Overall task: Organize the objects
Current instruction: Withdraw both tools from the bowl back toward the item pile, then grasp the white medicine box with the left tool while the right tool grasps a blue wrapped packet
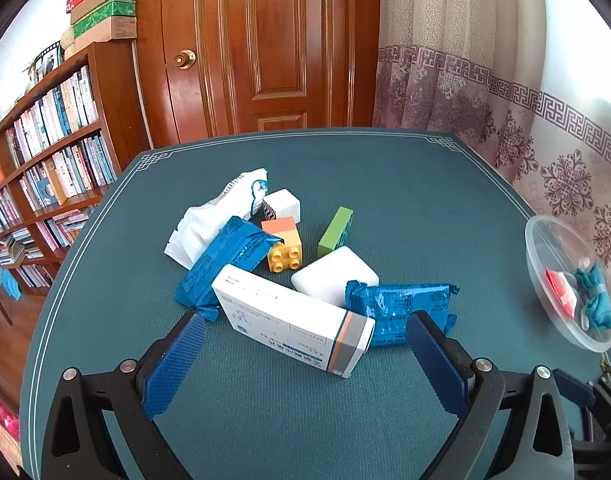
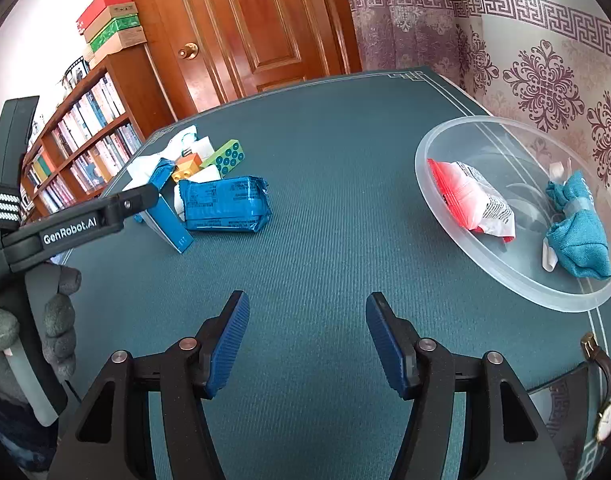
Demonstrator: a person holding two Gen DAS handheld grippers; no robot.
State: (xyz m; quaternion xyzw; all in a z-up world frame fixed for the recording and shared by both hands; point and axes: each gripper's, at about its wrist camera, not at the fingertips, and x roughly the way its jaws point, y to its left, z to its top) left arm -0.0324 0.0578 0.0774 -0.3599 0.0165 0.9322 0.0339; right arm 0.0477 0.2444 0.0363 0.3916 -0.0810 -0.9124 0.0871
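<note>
Here the left gripper (image 1: 305,344) stands wide open, its fingers (image 1: 173,364) flanking the near end of the white box (image 1: 293,320) without touching. The right gripper (image 2: 307,344) hangs half open and empty over bare surface (image 2: 325,240).

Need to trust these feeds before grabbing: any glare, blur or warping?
Left wrist: sharp, white box readable, window light blows out the top right corner. Right wrist: sharp, soft glare on the bowl rim. Both bend the door and table edges.

Both wrist views angled down over the teal table (image 1: 385,168), facing the door (image 2: 265,20); left close above the clutter, right further off; both showing the bowl (image 2: 437,184).
</note>
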